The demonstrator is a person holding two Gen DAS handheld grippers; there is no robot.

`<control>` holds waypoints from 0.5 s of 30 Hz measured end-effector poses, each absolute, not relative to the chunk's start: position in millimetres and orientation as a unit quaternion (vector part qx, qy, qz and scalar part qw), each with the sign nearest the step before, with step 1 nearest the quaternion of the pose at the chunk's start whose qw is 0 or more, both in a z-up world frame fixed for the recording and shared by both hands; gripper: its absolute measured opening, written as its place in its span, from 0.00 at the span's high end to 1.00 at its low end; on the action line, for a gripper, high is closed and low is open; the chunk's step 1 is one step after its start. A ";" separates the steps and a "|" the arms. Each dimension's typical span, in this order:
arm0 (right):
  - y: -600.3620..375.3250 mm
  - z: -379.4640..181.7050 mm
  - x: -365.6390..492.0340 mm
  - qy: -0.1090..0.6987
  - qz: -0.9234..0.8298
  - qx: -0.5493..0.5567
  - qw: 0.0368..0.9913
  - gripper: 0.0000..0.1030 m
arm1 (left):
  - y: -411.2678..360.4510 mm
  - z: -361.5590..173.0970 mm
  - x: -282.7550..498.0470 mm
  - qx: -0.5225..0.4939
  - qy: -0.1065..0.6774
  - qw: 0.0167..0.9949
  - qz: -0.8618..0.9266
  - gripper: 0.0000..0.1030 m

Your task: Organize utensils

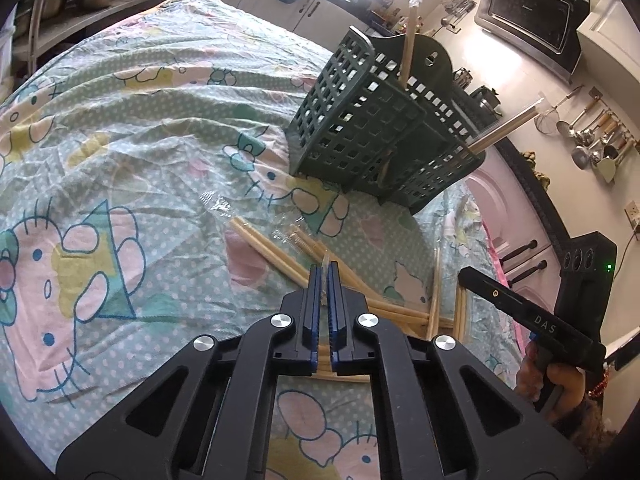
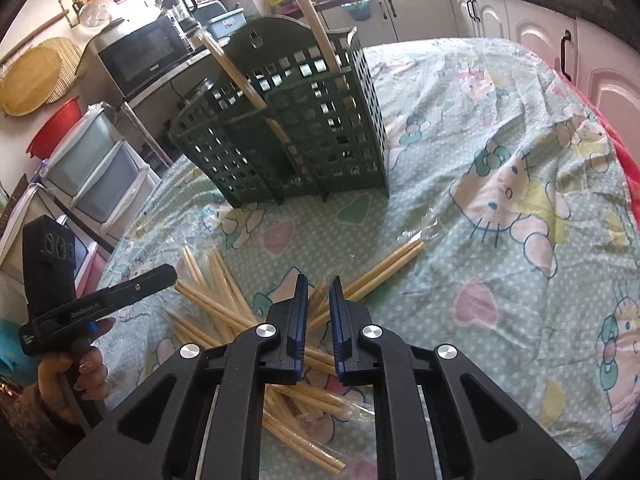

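Left gripper [image 1: 324,270] fingers pinch a wrapped chopstick pair [image 1: 325,266] before the green caddy [image 1: 372,128]; right gripper [image 2: 319,280] fingers grip another wrapped chopstick pair [image 2: 319,300], presumably for slotting inside.

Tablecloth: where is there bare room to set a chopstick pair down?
Free: the tablecloth left of the green basket, out to the table edge. Crowded: the chopstick pile in front of the basket, under both grippers.
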State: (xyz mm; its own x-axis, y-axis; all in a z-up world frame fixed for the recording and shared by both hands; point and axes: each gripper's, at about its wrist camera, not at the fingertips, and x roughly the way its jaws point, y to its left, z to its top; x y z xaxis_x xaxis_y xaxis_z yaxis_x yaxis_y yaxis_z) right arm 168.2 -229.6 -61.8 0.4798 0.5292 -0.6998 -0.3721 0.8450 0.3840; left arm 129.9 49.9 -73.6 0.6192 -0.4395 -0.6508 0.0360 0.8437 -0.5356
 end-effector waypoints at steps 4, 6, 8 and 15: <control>-232.0 -49.0 165.3 0.421 0.268 0.091 0.862 0.91 | 47.9 -62.2 128.3 -0.246 0.399 0.871 -0.145 1.00; -233.6 -40.5 164.2 0.410 0.270 0.091 0.866 0.91 | 47.2 -54.1 128.1 -0.247 0.390 0.874 -0.150 1.00; -234.5 -32.0 162.9 0.400 0.272 0.091 0.871 0.92 | 46.4 -44.8 128.5 -0.248 0.379 0.878 -0.153 1.00; -236.3 -4.6 161.7 0.366 0.279 0.086 0.884 0.94 | 46.1 -14.3 136.1 -0.247 0.343 0.893 -0.154 1.00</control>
State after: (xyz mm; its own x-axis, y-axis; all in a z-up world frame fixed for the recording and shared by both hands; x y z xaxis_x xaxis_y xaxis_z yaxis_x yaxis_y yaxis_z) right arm 161.7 -236.3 -4.6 0.5768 0.5561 -0.5984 -0.4298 0.8295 0.3566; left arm 136.1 46.1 -14.3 0.7173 -0.4450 -0.5361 0.1063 0.8303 -0.5471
